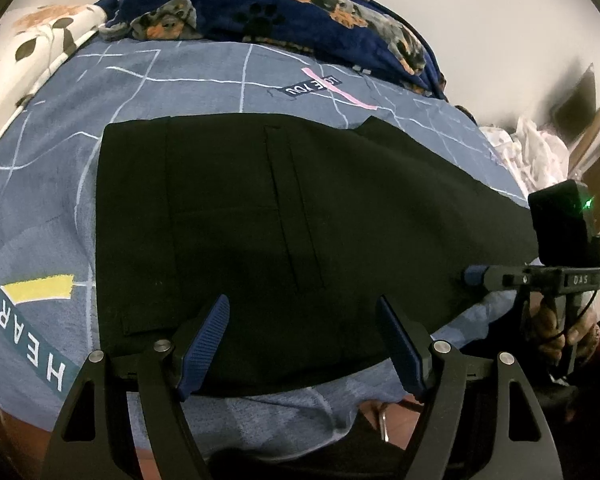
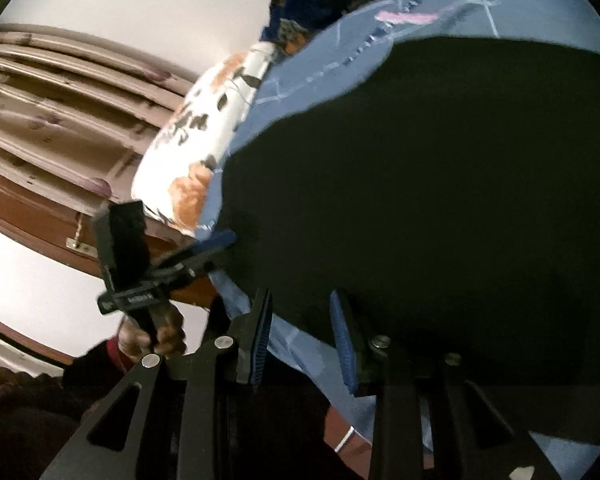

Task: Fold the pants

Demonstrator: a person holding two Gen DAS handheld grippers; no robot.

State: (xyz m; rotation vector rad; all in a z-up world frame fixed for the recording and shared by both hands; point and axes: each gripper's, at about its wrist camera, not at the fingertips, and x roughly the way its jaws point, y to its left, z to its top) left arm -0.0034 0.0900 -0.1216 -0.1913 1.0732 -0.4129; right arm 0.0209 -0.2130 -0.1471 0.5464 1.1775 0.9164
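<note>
Pants [image 1: 284, 216] lay flat on the bed [image 1: 52, 200], apparently already halved leg over leg, cross folds still left; left tongs [image 1: 302, 344] spread over the near edge, right tongs [image 2: 303, 338] spread, gripping nothing.

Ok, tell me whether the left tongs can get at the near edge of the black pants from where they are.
Probably yes. The left tongs stand open right over the near edge of the black pants, which lie flat on the blue bedsheet. Nothing sits between.
</note>
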